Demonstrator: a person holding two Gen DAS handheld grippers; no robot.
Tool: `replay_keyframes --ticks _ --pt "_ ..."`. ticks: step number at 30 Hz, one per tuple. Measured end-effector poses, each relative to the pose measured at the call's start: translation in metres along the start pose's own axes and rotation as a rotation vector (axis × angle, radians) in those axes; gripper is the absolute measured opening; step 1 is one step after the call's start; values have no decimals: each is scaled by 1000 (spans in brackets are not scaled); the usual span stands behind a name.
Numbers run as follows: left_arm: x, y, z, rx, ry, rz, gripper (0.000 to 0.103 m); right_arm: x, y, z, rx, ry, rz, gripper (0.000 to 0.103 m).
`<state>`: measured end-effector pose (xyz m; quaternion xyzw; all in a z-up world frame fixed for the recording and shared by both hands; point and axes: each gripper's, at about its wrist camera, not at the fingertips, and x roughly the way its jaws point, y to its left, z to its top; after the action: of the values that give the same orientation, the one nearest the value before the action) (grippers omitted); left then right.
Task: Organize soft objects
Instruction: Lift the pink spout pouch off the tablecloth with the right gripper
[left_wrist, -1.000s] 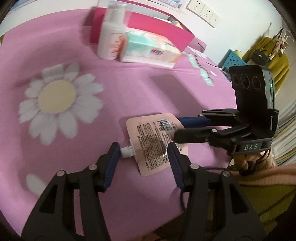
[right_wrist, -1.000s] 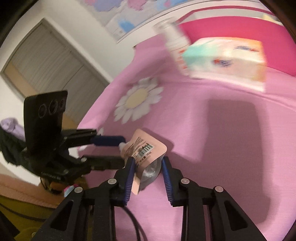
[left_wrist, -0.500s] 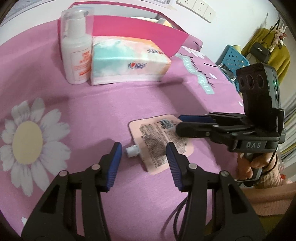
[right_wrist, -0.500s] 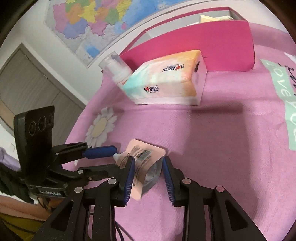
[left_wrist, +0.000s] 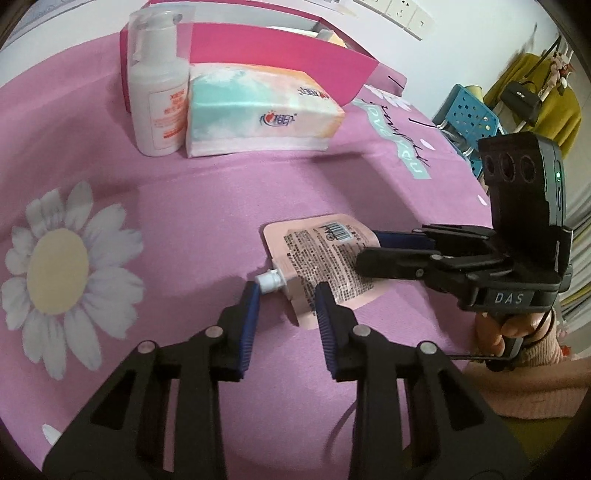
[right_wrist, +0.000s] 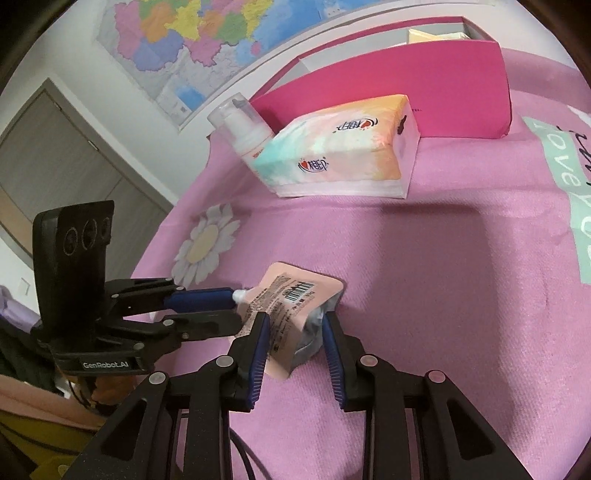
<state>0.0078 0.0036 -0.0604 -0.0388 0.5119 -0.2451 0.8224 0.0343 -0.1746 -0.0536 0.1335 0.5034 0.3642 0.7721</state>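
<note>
Bright, sharp, fisheye-warped, soft shadows

Home, prob. a bedroom/living rm: pink daisy-print cloth (left_wrist: 221, 206) on table, tissue pack (left_wrist: 258, 107), lotion bottle (left_wrist: 159, 92), wall map (right_wrist: 207, 40), door (right_wrist: 62, 155) far left, clothes on rack (left_wrist: 535, 103) far right, wall sockets (left_wrist: 402, 14).

A room with white walls around a pink cloth

A coloured map (right_wrist: 207, 40) is hanging on the white wall (right_wrist: 92, 99) beside a grey door (right_wrist: 55, 155); white sockets (left_wrist: 402, 13) are sitting on another wall, and a blue basket (left_wrist: 469, 114) is standing near yellow clothing (left_wrist: 554, 107).
</note>
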Motion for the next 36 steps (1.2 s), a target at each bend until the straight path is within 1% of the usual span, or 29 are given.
replay_keyframes --ticks 2,5,15,20,23,36 --pt "0 -3 0 11 1 19 33 -1 2 -1 -10 -3 -13 26" --pt "1 -5 2 17 -6 42 33 -1 2 -1 -6 -5 -8 26" --pt "-2 -7 1 28 -21 57 33 -1 1 -2 2 -10 -6 26" --pt "-1 -9 2 31 -20 55 33 -1 5 -1 -16 -15 -27 26" --pt "-3 -14 4 41 -29 68 33 -2 6 -1 -21 -19 -39 26" --pt "-17 -23 10 64 -69 80 33 -15 9 6 -34 -59 -40 27"
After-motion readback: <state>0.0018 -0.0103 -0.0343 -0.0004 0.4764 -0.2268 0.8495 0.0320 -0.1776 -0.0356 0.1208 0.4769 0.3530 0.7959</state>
